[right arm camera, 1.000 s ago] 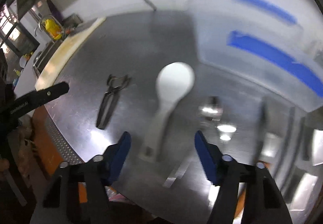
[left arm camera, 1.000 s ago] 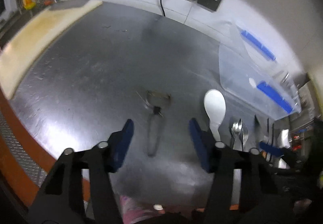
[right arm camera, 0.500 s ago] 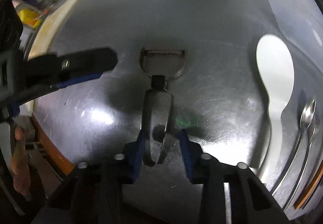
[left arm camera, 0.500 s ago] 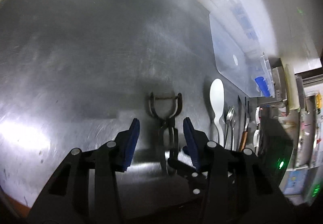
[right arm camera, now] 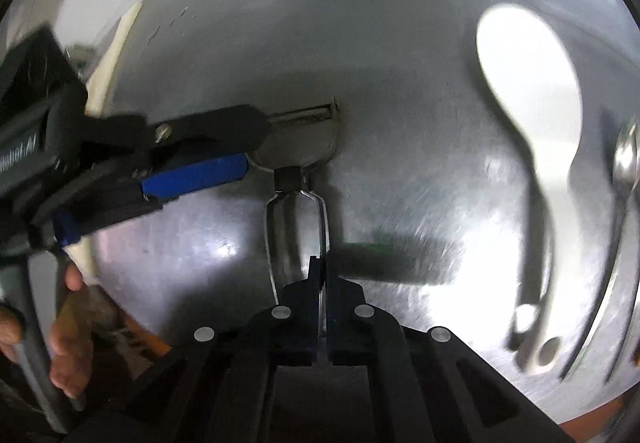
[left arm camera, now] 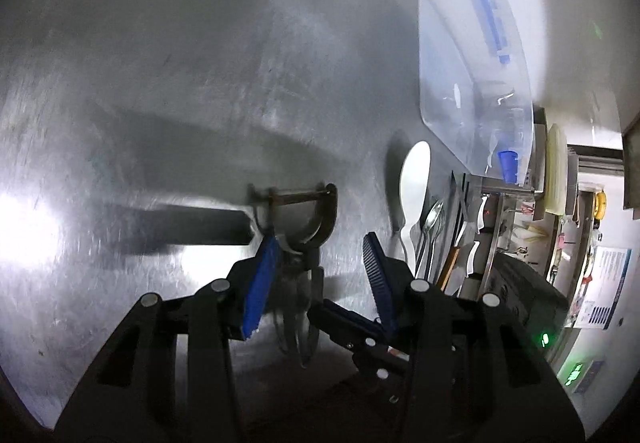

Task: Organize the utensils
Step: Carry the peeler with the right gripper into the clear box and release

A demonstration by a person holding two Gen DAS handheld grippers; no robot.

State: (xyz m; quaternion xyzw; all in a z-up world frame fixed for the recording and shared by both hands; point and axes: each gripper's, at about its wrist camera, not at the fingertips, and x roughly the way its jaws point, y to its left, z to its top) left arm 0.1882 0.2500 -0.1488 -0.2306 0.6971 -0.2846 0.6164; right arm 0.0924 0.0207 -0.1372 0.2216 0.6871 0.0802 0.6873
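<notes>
Right wrist view: right gripper pinches the wire-handled steel Y-peeler at six o'clock, left gripper half-open straddling its head; next, lift cleanly.

peeler handle end hidden, utensils blurred

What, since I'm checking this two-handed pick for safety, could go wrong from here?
1. The right gripper, whose fingers have just been closing, pinches only one thin wire of the peeler handle, so the peeler may swivel or slip when lifted.
2. The left gripper stands open astride the peeler's neck, close to the right gripper. If it closes there, the two may collide or tug against each other.
</notes>
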